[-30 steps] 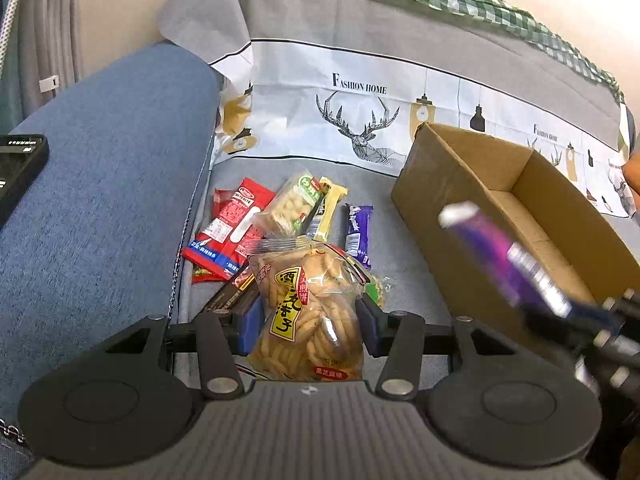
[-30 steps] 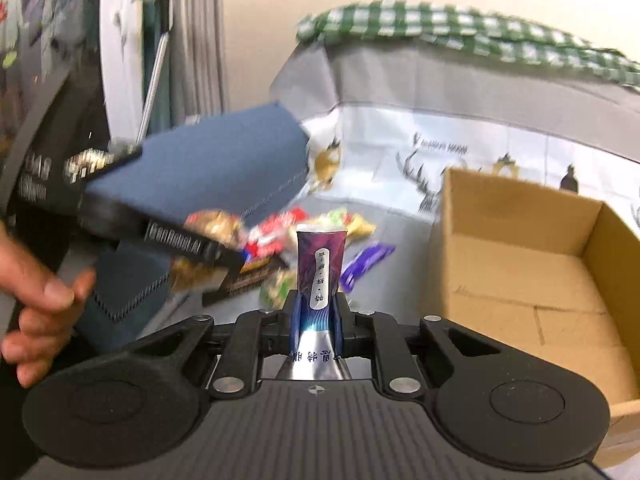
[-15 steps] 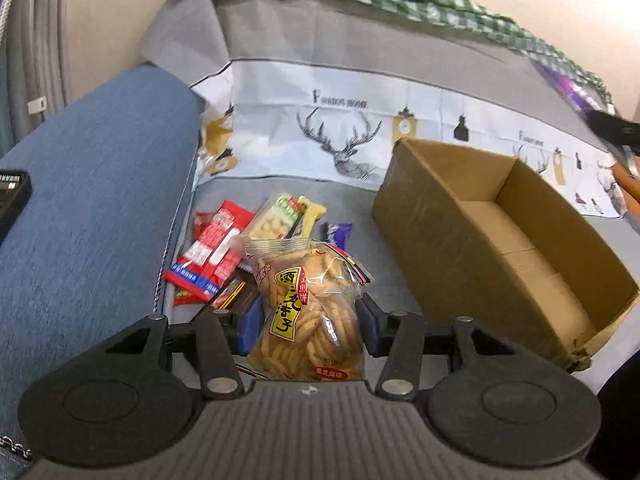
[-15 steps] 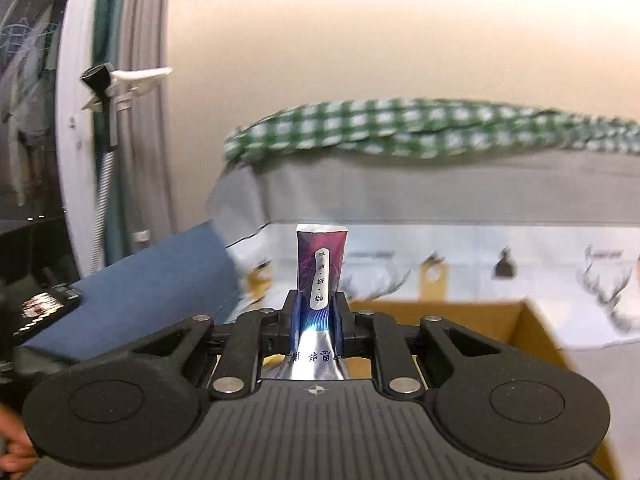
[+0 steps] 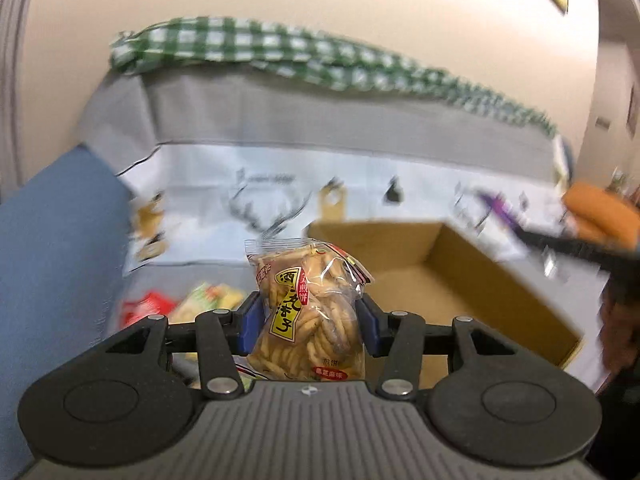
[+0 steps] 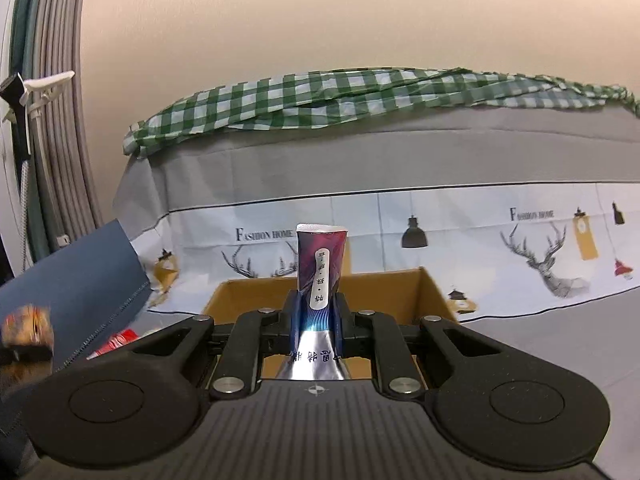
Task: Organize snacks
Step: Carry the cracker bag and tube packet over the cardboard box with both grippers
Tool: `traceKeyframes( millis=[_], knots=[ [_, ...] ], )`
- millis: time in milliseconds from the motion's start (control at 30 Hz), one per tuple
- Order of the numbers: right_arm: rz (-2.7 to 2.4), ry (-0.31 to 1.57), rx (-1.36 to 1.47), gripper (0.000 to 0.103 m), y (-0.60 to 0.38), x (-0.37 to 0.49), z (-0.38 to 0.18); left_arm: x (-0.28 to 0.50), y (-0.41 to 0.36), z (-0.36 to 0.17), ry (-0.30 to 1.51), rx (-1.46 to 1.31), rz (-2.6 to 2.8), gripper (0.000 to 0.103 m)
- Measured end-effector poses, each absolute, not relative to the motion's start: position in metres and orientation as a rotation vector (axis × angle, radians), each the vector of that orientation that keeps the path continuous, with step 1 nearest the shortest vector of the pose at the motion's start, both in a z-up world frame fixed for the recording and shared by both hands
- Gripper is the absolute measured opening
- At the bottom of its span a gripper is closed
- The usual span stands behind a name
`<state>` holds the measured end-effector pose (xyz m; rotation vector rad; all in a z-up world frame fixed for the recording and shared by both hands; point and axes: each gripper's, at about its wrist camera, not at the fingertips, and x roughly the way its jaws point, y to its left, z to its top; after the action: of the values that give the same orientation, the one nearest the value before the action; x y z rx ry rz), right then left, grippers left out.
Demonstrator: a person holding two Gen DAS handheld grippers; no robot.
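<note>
Left tongs [image 5: 310,316]: blue pads pinch a clear bag of fried snack sticks [image 5: 310,312] at its sides, about half spread, bag upright and lifted off the sofa seat. Right tongs [image 6: 317,320]: nearly pressed together, pinching a slim purple-and-silver snack packet [image 6: 320,276] that stands up between the pads.

Cardboard box [image 6: 236,296] sits open on the grey sofa cover [image 6: 520,340], straight ahead of the right tongs, packet lined up above its near edge. Left view only: box interior [image 5: 448,292] looks bare, loose snacks [image 5: 208,300] lie left of the box, blurred; right tongs enter at right edge with purple packet, motion-smeared, a hand [image 5: 600,216] behind. Right view only: sharp deer print, green checked cloth [image 6: 360,96] over the sofa back, curtain [image 6: 60,120] at left, bag of sticks blurred at left edge.
</note>
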<state>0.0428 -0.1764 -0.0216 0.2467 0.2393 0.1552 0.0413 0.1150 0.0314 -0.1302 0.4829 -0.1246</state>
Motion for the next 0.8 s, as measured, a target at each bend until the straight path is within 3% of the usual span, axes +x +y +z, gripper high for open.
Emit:
traceKeyframes(
  millis=[300, 800],
  knots=[
    [0.085, 0.249, 0.197, 0.017, -0.193, 0.031, -0.034, 0.097, 0.038, 0.051, 0.381, -0.133, -0.227, 0.055],
    [0.022, 0.299, 0.155, 0.017, -0.205, 0.034, -0.052, 0.115, -0.006, 0.016, 0.463, -0.091, -0.276, 0.054]
  ],
)
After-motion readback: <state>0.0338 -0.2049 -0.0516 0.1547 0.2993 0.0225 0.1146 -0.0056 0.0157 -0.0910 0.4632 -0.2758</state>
